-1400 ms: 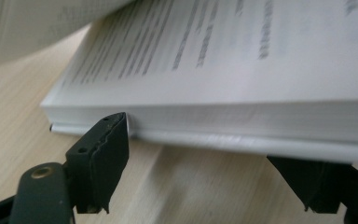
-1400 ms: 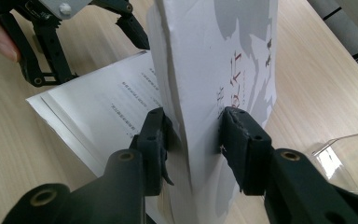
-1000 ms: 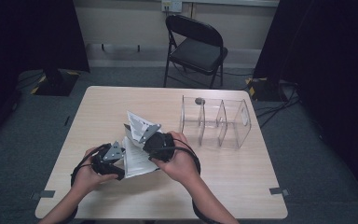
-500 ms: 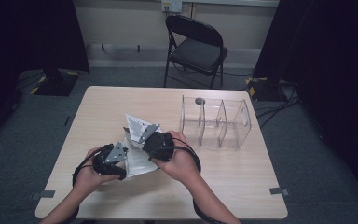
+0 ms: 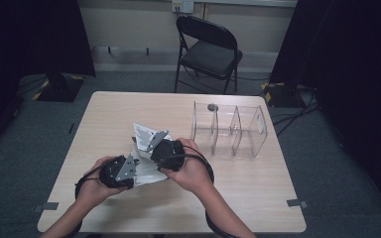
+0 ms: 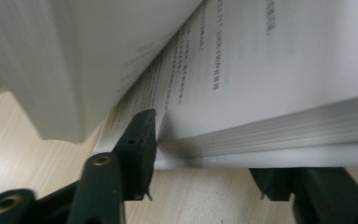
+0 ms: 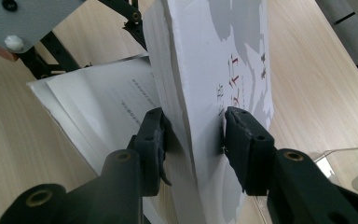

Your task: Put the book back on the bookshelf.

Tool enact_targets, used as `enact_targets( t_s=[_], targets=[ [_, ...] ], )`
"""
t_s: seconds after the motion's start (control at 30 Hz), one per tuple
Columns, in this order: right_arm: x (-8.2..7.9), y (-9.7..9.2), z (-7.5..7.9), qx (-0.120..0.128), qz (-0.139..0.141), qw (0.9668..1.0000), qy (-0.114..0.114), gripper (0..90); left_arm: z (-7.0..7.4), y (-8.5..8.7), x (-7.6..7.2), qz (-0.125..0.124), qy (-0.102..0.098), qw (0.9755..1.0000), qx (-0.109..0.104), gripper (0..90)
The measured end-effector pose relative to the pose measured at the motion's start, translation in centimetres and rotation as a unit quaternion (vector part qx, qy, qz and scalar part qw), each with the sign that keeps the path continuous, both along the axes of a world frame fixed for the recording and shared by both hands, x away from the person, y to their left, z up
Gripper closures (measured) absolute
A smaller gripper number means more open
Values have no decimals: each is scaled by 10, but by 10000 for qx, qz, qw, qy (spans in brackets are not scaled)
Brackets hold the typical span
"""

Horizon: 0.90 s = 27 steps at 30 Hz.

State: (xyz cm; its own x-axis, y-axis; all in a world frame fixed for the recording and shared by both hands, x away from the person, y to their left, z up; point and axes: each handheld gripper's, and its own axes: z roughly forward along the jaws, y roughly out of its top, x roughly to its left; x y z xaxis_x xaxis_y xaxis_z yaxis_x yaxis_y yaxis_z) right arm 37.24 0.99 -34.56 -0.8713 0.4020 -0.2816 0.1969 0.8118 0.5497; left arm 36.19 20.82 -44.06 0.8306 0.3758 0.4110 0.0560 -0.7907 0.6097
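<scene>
A white paperback book (image 5: pixel 148 172) lies open on the wooden table (image 5: pixel 119 111), near its front left. My right gripper (image 5: pixel 152 145) is shut on the raised front cover and a sheaf of pages (image 7: pixel 200 88), holding them nearly upright; the cover shows grey shapes and red characters. My left gripper (image 5: pixel 130 166) is at the book's left edge. Its jaws clamp the thick lower stack of printed pages (image 6: pixel 270 93): one jaw on the open page, the other beneath the stack. The left gripper's grey plate (image 7: pixel 28 18) shows beyond the book in the right gripper view.
A clear plastic organiser (image 5: pixel 230 130) with several upright dividers stands to the book's right, a small dark object (image 5: pixel 212 106) on its far rim. A black folding chair (image 5: pixel 208 49) stands behind the table. Bare tabletop lies at the far left and the front right.
Almost nothing differs: both grippers keep their hold on the book, and the raised cover has shifted only slightly to the left.
</scene>
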Motion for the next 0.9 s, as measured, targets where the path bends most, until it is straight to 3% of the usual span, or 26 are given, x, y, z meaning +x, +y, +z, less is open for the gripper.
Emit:
enact_targets(
  t_s=[0.1,0.17,0.27,0.33,0.43,0.57,0.6,0.73,0.83,0.87,0.9],
  targets=[
    [-1,2,2,147,103,9998,-105,542,10,5,0,88,46,9995,-287,560],
    [0,1,4,433,126,9990,-27,489,16,9,1,171,207,9979,-595,585],
    [0,-2,8,597,249,9979,-27,474,22,11,2,188,327,9968,-699,616],
    [0,-7,12,829,206,9963,0,376,24,12,3,189,354,9971,-649,625],
    [-2,-26,24,1482,96,9887,199,347,29,17,6,292,475,9956,-752,649],
    [-6,-56,24,1690,-162,9854,128,343,42,21,5,335,843,9925,-820,681],
    [-6,-65,20,1823,-215,9829,137,338,44,20,4,371,915,9914,-864,688],
    [-13,-88,-2,1892,-400,9810,181,315,51,20,5,375,1046,9913,-708,694],
    [-16,-105,-35,2010,-636,9767,407,304,55,18,6,419,1123,9908,-636,704],
    [-18,-108,-43,1981,-692,9766,462,301,57,18,5,417,1163,9909,-531,706],
    [-19,-112,-57,1952,-747,9765,526,301,57,17,6,398,1177,9905,-583,709]
  ],
)
